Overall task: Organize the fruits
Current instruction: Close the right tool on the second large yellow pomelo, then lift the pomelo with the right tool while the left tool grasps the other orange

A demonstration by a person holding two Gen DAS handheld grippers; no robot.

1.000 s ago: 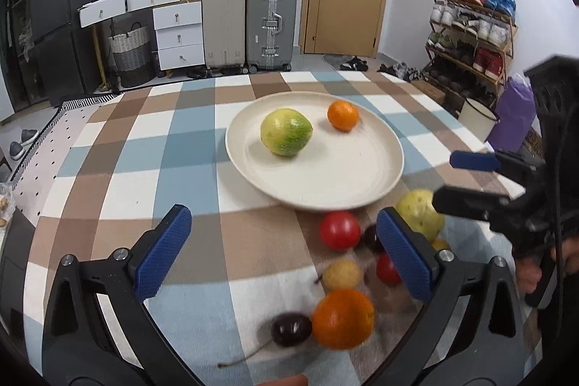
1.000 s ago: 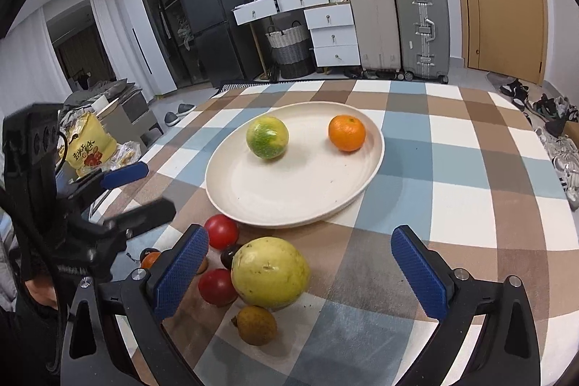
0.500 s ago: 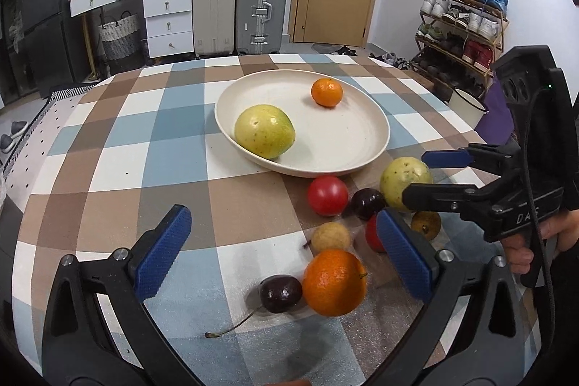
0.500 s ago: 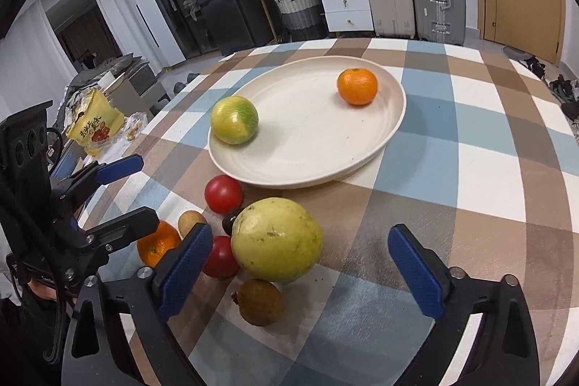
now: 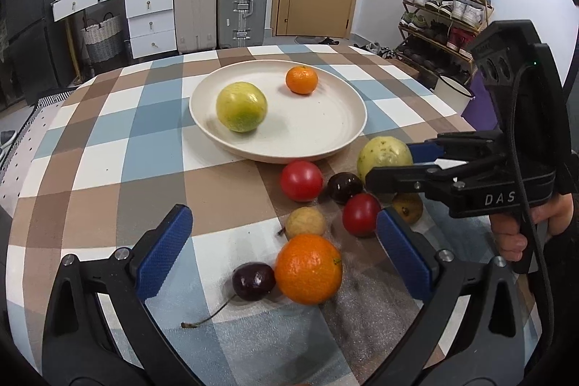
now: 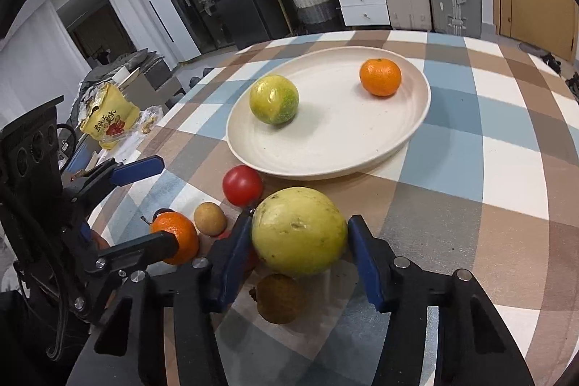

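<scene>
Right wrist view: right gripper [image 6: 299, 255] clasps the yellow-green guava [image 6: 299, 231] at lower centre, probably for the plate [image 6: 325, 147]; left gripper [image 5: 286, 252] released.

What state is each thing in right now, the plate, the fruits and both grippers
plate: holds two fruits, mostly bare.
yellow-green fruit: lying on the plate.
small orange: on the plate, apart from it.
big yellow fruit: on the table, between the right gripper's pads.
right gripper: closed in around it, pads at its sides.
left gripper: open, empty.
large orange: loose on the table.
</scene>
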